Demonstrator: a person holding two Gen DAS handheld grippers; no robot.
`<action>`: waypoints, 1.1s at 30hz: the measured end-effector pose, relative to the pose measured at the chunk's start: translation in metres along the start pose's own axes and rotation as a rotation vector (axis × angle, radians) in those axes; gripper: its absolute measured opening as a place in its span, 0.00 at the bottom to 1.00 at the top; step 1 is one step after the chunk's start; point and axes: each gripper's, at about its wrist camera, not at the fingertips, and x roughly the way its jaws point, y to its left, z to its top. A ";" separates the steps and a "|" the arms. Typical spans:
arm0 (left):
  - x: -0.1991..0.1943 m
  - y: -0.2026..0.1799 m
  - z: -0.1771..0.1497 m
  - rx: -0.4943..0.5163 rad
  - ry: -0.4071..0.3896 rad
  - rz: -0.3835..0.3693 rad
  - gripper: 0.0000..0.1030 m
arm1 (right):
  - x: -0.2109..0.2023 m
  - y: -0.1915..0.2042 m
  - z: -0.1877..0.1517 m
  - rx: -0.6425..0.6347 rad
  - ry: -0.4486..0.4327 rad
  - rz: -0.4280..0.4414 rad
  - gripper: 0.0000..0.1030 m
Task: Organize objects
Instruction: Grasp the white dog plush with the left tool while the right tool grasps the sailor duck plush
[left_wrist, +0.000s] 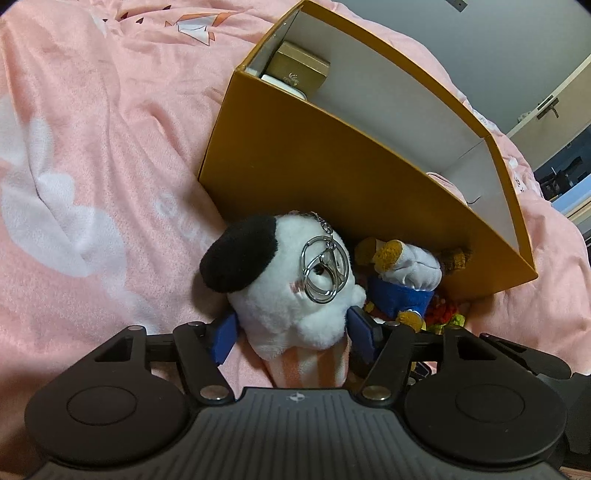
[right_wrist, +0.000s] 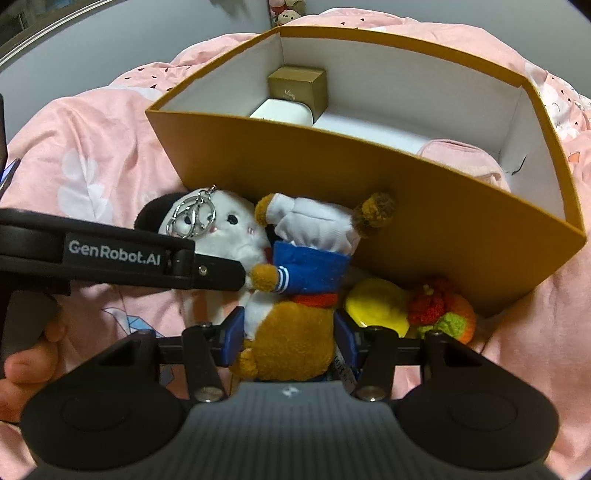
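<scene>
Left wrist view: my left gripper (left_wrist: 291, 334) has its blue pads (left_wrist: 224, 338) pressed into the fluffy white dog plush (left_wrist: 291, 291), clamped on its neck just above a pink-striped body. The plush has a black felt-like ear at 10 o'clock and a shiny metal keyring (left_wrist: 325, 275) lying on its face. It lies on the soft pink blanket (left_wrist: 92, 166), touching the near wall of the mustard cardboard box (left_wrist: 332, 170).

Right wrist view: my right gripper (right_wrist: 290, 338) grips the fuzzy brown bear plush (right_wrist: 295, 332) round its body; the bear wears a blue jacket and white hat, its head tipped toward the box wall at 12 o'clock. My left gripper's black arm crosses from 9 o'clock, over the dog plush, and my left hand (right_wrist: 26, 365) shows at 8 o'clock. At 3 o'clock, just beside the bear, sit a smooth yellow disc (right_wrist: 376, 306) and a knobbly orange-green yarn toy (right_wrist: 439, 310). Inside the white-lined box stand a gold cube box (right_wrist: 297, 88), a rounded white case (right_wrist: 282, 112) and a pink cloth item (right_wrist: 461, 158).
</scene>
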 end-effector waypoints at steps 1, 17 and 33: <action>-0.001 0.000 0.000 -0.001 -0.001 -0.003 0.69 | -0.001 0.000 0.000 0.001 -0.002 0.001 0.49; -0.079 -0.017 -0.002 0.088 0.028 -0.133 0.56 | -0.088 -0.015 -0.001 0.095 -0.105 0.085 0.44; -0.132 -0.079 0.066 0.259 -0.250 -0.180 0.55 | -0.150 -0.048 0.077 0.206 -0.276 0.187 0.44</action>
